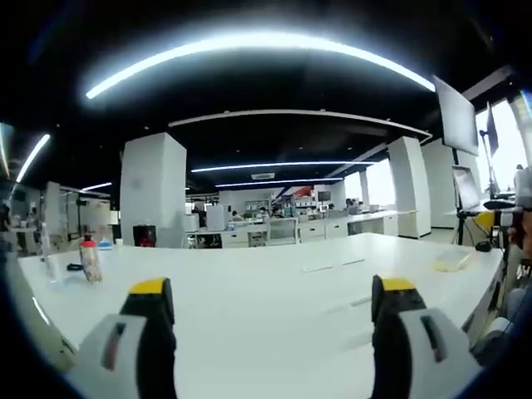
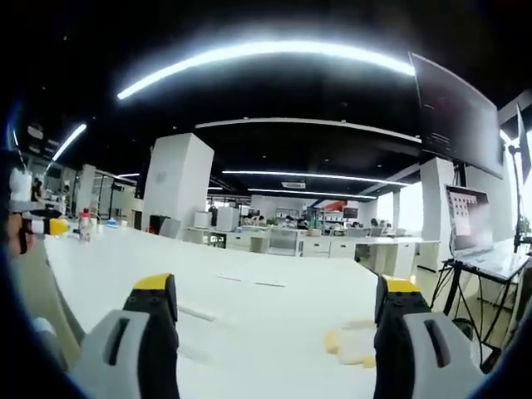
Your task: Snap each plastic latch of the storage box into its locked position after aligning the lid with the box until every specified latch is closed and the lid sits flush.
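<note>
So, starting up close: looking along the left gripper [image 1: 274,293] and seeing its two yellow-tipped jaws standing spread wide, pinching nothing, just hovering over bare white table [image 1: 274,332]. Getting the same deal from the right gripper [image 2: 278,293], jaws parted wide and holding nothing, hanging above the same kind of white tabletop. Not being able to tell where the storage box is sitting from either view, honestly, so not guessing about its lid or latches. Moving a bit further out in the right gripper view, spotting a pale yellow blurry object [image 2: 345,347] lying on the table between the jaws, nearer the right-hand one, too smeared to identify. Going further out in the left gripper view, noticing a bottle with a red cap [image 1: 90,259] standing upright on the table's far left side, a couple of thin flat strips [image 1: 332,265] lying near the middle, and a yellowish flat item [image 1: 451,263] resting toward the far right edge. Looking past the table now, catching a big white pillar [image 1: 152,191], rows of white desks [image 1: 299,230] way back, and a dark monitor [image 1: 455,116] hanging up high on the right. Finishing overhead with long ceiling light strips [image 1: 249,46] glowing across the dark ceiling.
</note>
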